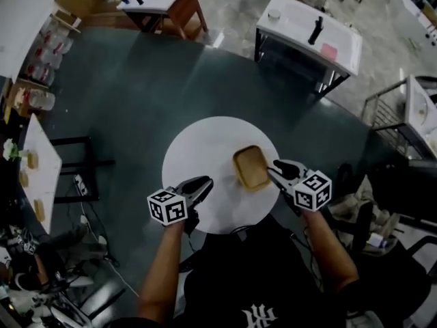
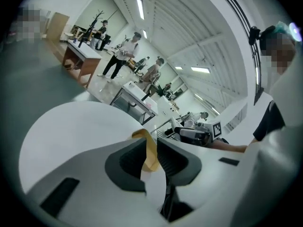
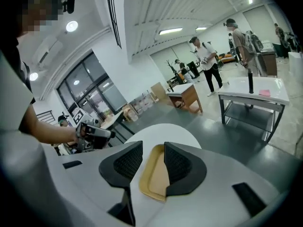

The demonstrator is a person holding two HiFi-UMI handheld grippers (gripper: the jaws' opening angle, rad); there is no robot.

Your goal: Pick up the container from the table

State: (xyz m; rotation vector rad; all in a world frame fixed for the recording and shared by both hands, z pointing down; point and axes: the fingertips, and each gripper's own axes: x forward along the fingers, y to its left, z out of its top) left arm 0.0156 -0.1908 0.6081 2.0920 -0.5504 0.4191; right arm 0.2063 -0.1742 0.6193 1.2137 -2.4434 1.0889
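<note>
My right hand-held gripper (image 1: 276,167) had its jaws spread wide, empty, their tips just at the right-hand edge of the container (image 1: 250,167). In the right gripper view the pan showed in the gap between the ribbed pads, which did not press on it. My left hand-held gripper (image 1: 206,182) stood with a narrower gap, also holding nothing. It hung over the near left part of the round desk (image 1: 198,142), close to the container but apart from it, with only white desk top between them. Through its gap I could see one raised rim of the container.

The container was a shallow tan pan with rounded corners, lying flat with its open side up on the right half of the round desk. Its long axis ran away from me, leaning a little to the left at the far end. One long side faced each gripper.

Dark floor (image 1: 136,94) surrounded the round desk. Beyond it to the right stood a white desk (image 1: 345,43) carrying a dark bottle (image 1: 315,30) and a pink item (image 1: 329,52). A wood-sided desk (image 1: 192,9) stood farther left. People (image 3: 207,63) stood in the background, well apart.
</note>
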